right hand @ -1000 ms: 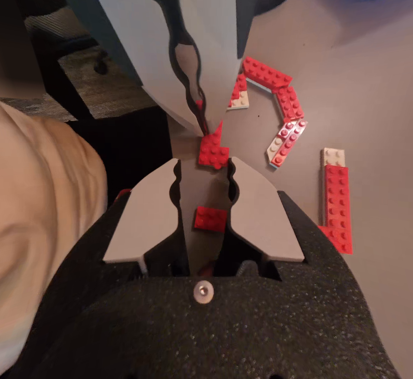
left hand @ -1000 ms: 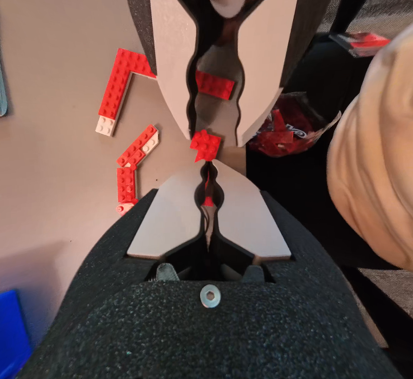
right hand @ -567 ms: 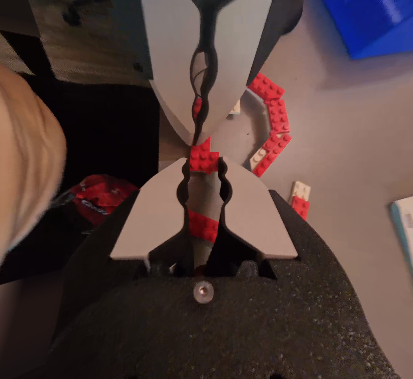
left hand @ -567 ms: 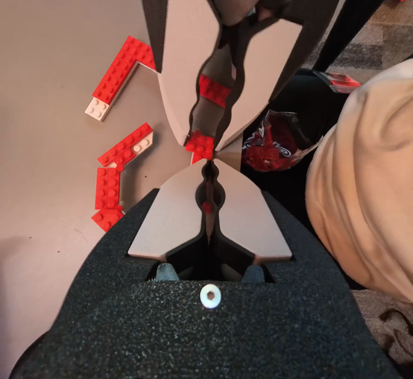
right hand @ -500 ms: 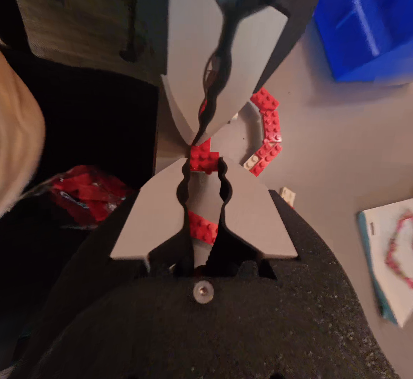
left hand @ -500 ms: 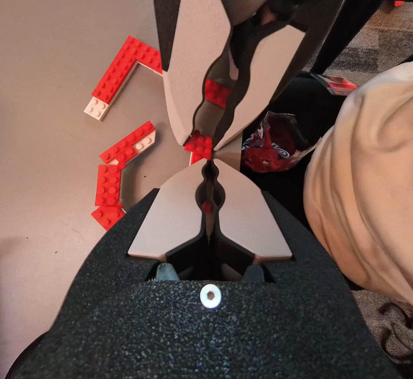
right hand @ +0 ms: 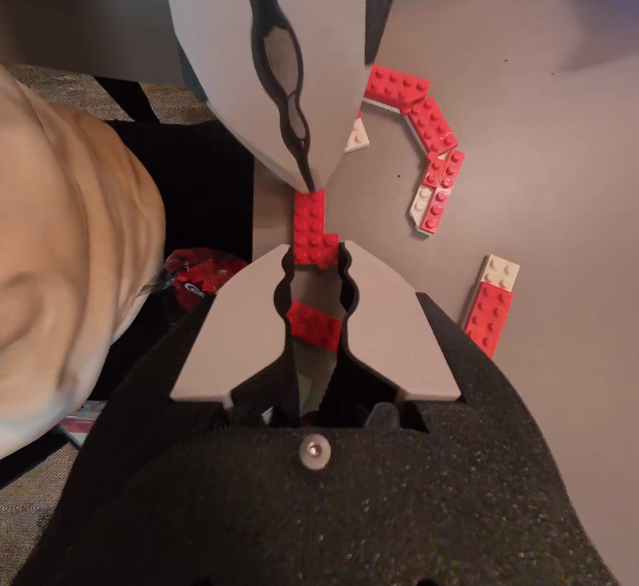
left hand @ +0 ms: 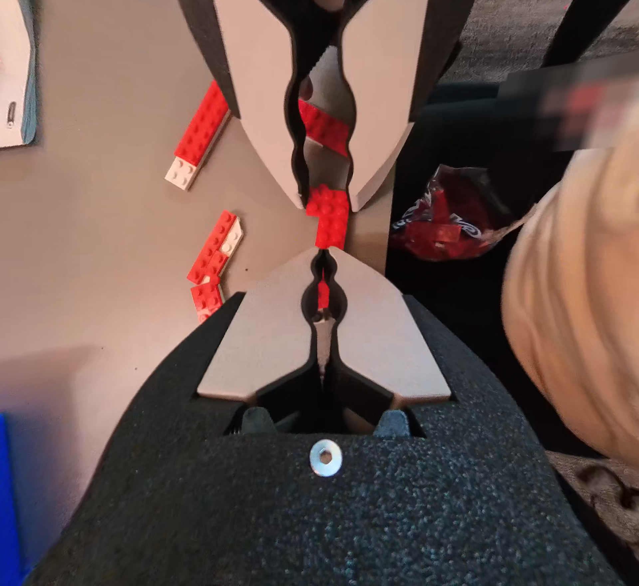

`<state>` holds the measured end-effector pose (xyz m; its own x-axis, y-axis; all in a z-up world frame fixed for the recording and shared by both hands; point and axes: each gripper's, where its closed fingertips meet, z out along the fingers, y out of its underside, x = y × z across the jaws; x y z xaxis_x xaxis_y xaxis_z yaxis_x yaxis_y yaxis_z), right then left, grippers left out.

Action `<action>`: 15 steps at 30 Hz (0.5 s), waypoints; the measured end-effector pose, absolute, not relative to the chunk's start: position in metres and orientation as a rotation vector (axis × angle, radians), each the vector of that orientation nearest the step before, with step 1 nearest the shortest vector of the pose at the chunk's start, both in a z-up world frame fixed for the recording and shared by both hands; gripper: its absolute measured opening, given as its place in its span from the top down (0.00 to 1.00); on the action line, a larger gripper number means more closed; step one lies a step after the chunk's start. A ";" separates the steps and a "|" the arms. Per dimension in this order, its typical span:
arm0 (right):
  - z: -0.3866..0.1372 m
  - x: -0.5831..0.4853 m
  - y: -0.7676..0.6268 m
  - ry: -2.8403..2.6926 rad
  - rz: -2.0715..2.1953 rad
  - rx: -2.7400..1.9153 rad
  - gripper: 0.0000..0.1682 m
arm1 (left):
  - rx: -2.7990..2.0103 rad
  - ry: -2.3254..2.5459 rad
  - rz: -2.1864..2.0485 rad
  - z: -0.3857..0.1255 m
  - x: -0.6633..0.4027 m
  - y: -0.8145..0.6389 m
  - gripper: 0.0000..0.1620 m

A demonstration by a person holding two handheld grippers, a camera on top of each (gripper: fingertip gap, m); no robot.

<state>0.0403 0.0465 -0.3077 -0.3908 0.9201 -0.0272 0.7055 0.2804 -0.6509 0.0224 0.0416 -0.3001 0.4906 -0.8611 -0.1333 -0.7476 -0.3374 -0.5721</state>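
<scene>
My left gripper (left hand: 323,250) is shut on the thin end of a red L-shaped plate piece (left hand: 328,216), held in the air above the table's near edge. My right gripper (right hand: 315,247) faces it and is shut on the wider end of the same piece (right hand: 313,230). The two grippers meet tip to tip, with the piece spanning the gap. In the right wrist view the left gripper (right hand: 309,187) comes in from the top. In the left wrist view the right gripper (left hand: 328,201) comes in from the top. A loose red plate (right hand: 314,327) lies on the table under the right gripper.
A curved chain of red and white plates (right hand: 432,140) and a long red plate with a white end (right hand: 491,313) lie on the grey table (left hand: 103,223). A bag of red pieces (left hand: 446,223) sits below the table edge. A beige sleeve (left hand: 570,292), a blue bin (left hand: 7,500) and a paper (left hand: 14,67) are near. Only a small space, under 4 cm, lies between the two pairs of fingers.
The right gripper's jaws have closed from open onto the red piece. Both grippers have swung and tilted, and more of the red piece now shows between their tips.
</scene>
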 end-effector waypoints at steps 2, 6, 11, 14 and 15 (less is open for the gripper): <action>-0.308 0.040 0.046 -2.215 0.844 -1.485 0.86 | -2.145 1.303 -0.230 -0.301 0.024 0.049 1.00; -0.308 0.039 0.032 -2.253 0.921 -1.411 0.85 | -2.169 1.331 -0.207 -0.312 0.023 0.051 1.00; -0.309 0.041 0.044 -2.191 0.934 -1.505 0.85 | -1.995 1.277 -0.392 -0.266 0.030 0.049 1.00; -0.308 0.048 0.052 -2.199 0.924 -1.563 0.86 | -2.071 1.233 -0.292 -0.265 0.005 0.057 1.00; -0.307 0.051 0.053 -2.184 0.962 -1.591 0.86 | -2.084 1.222 -0.276 -0.266 0.001 0.057 1.00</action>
